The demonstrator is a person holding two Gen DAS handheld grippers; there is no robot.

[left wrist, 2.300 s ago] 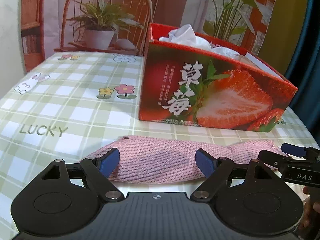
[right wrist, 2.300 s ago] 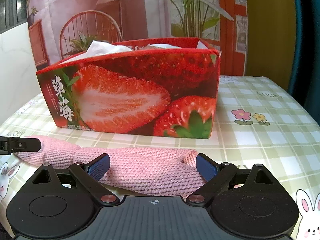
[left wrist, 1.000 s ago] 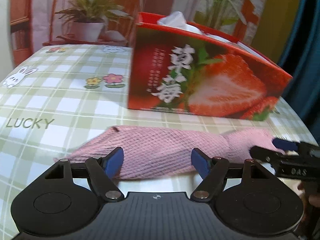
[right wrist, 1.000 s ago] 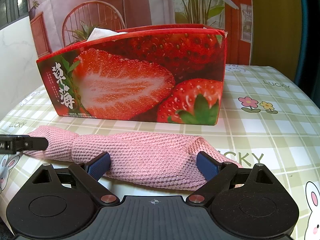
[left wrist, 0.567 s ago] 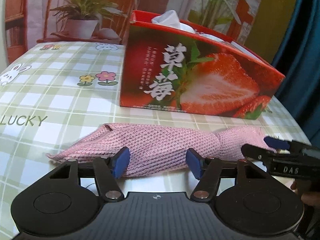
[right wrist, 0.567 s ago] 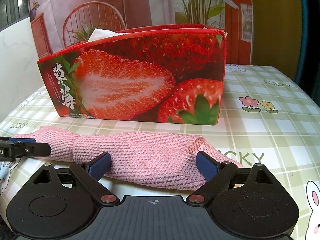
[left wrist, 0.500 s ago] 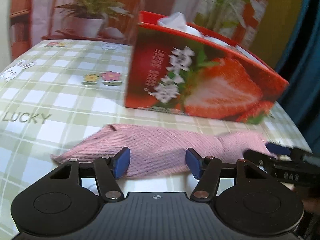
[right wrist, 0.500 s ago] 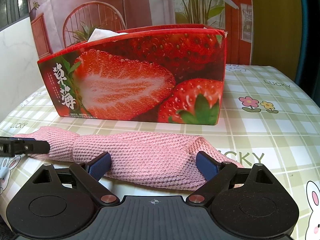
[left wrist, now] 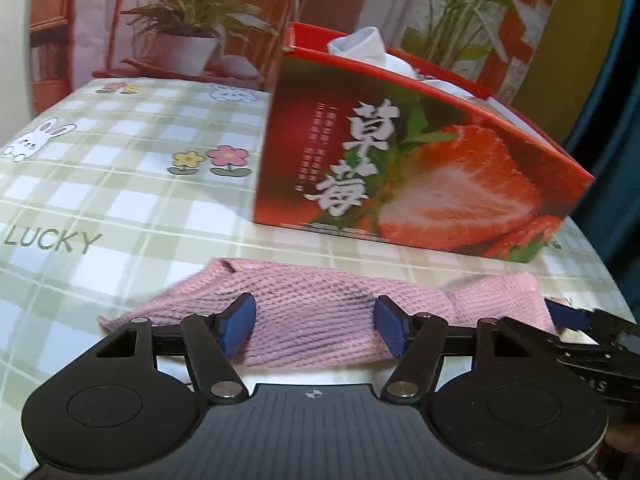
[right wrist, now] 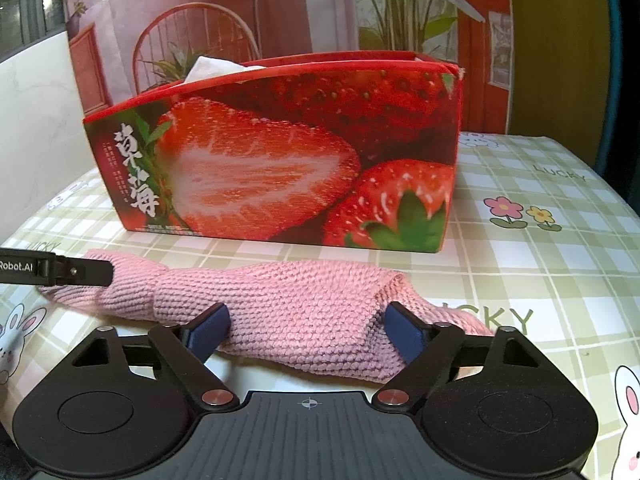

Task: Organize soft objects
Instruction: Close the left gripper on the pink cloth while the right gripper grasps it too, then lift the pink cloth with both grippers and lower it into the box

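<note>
A folded pink knitted cloth (left wrist: 320, 308) lies on the checked tablecloth in front of a red strawberry-print box (left wrist: 420, 168). My left gripper (left wrist: 316, 328) is open, its blue pads on either side of the cloth's left part. My right gripper (right wrist: 306, 334) is open too, its pads on either side of the same cloth (right wrist: 304, 304) at its right part. The box (right wrist: 280, 160) holds white cloth (left wrist: 360, 46) that sticks out at the top. Each gripper's finger shows at the edge of the other's view.
The green checked tablecloth (left wrist: 100, 184) has flower, rabbit and LUCKY prints. A printed backdrop with a chair and plants (left wrist: 188, 20) stands behind the table. The table's right edge lies near a dark blue curtain (left wrist: 616, 160).
The left gripper's jaws have narrowed around the cloth over the last seconds, and its view has shifted a little. The right gripper and the cloth have barely moved.
</note>
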